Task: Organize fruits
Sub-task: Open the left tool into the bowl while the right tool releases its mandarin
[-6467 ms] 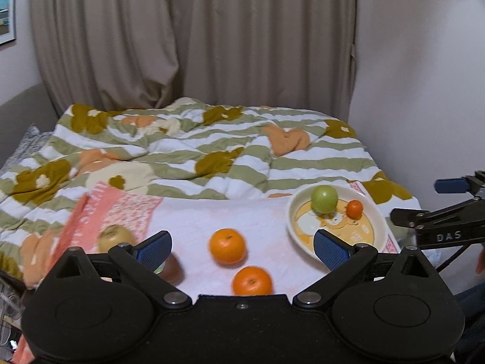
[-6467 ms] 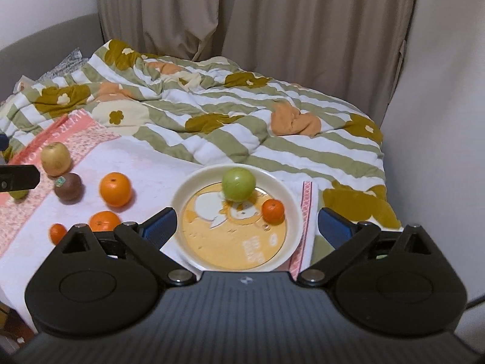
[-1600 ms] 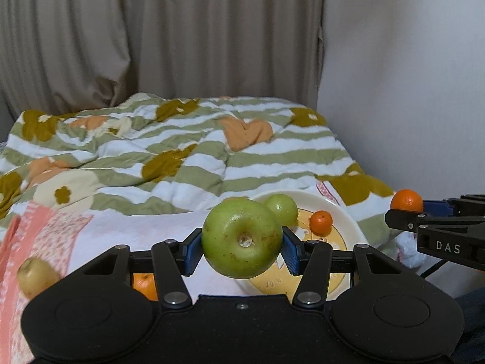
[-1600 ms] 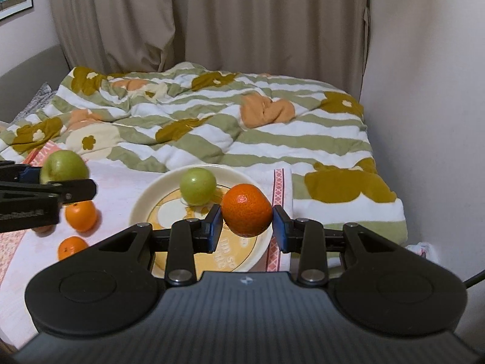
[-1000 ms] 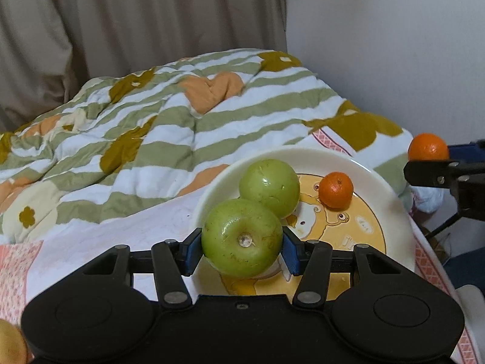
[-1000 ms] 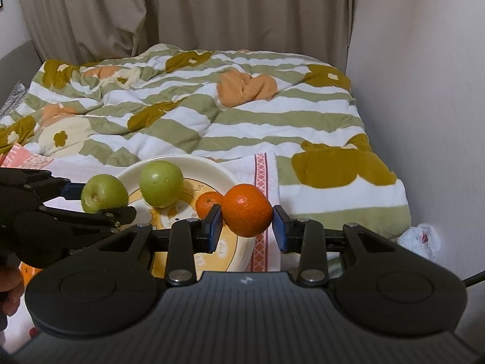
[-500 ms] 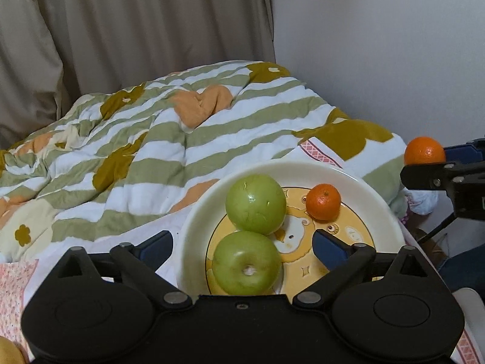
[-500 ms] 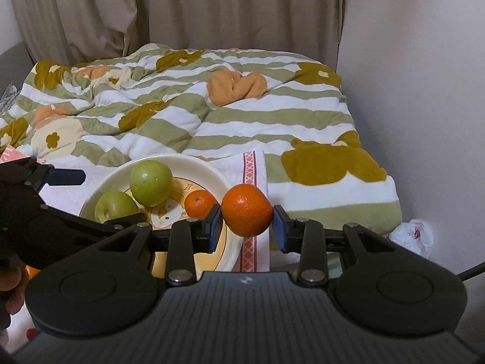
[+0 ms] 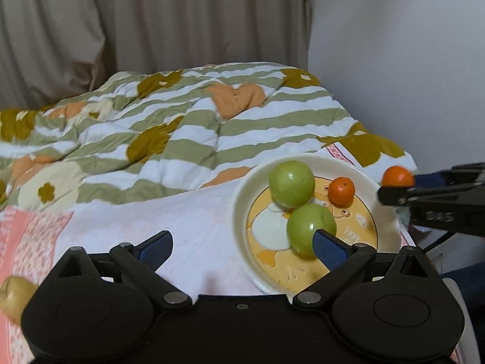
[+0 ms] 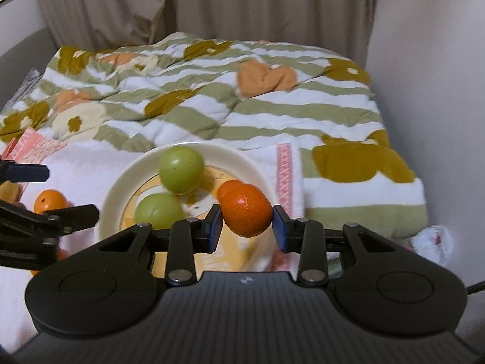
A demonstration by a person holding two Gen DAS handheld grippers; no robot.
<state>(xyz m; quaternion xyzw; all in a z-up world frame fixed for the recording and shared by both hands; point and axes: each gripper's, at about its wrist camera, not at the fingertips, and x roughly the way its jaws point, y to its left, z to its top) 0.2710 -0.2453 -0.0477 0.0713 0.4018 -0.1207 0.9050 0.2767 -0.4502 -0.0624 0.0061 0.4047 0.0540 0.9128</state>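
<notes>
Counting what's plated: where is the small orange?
On the plate, right side in the left wrist view, the small orange sits beside the farther green apple.

My left gripper (image 9: 241, 245) is matte black plastic, with two round discs on its body, silver pivot screws on the angled link arms and blue pads (image 9: 329, 247) on the fingers. My right gripper (image 10: 246, 227) is built the same, but its housing is ribbed with fine grooves; seen from the left wrist, its side carries pale letters reading DAS.
</notes>
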